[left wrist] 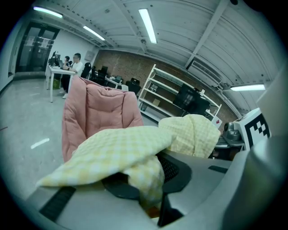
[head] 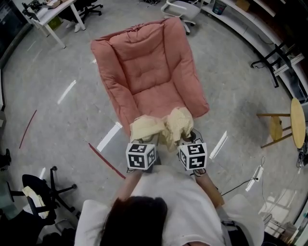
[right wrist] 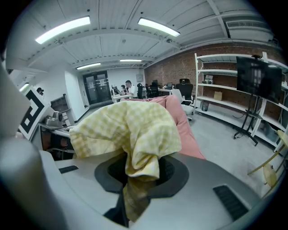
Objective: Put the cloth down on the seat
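A pale yellow checked cloth point(head: 162, 126) hangs bunched between my two grippers, just over the front edge of the pink padded seat point(head: 149, 72). My left gripper point(head: 144, 144) is shut on the cloth's left part point(left wrist: 121, 155), which drapes over its jaws. The right gripper point(head: 185, 139) is shut on the cloth's right part point(right wrist: 135, 134), with a fold hanging down between the jaws. Behind the cloth, the seat point(left wrist: 96, 112) shows in the left gripper view, and its pink edge point(right wrist: 182, 123) shows in the right gripper view.
A wooden stool point(head: 288, 124) stands at the right. A black office chair point(head: 43, 190) sits at the lower left. A white desk point(head: 50, 14) is at the top left, white shelving point(right wrist: 225, 90) runs along the brick wall, and people sit at a far desk point(left wrist: 67, 67).
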{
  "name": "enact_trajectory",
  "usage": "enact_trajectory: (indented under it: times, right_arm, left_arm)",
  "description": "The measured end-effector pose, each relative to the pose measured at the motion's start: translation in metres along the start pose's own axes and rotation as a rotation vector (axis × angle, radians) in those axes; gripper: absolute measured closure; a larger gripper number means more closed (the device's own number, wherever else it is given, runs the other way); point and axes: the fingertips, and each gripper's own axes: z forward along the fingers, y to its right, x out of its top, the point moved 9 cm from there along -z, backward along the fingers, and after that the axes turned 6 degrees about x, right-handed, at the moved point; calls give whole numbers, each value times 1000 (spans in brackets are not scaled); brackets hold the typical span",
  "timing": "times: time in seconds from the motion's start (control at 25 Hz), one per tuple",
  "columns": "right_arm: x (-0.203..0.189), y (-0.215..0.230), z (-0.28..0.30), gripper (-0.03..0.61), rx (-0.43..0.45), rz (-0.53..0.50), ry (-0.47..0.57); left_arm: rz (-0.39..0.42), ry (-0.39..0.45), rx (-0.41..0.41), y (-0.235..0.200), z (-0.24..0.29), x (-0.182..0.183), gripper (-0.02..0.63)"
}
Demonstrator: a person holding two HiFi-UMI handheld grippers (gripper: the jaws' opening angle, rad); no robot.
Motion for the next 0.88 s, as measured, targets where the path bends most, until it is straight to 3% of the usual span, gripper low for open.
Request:
enact_trajectory:
  times: [0.48,0.88]
  right_arm:
    - [45,11,74,477,-44,51,-36]
    - [57,33,114,477,-37,96,-86]
  left_arm:
    - [4,-55,-53,-59,55,57,526]
    - [-6,-106,-49,-79,95,75,526]
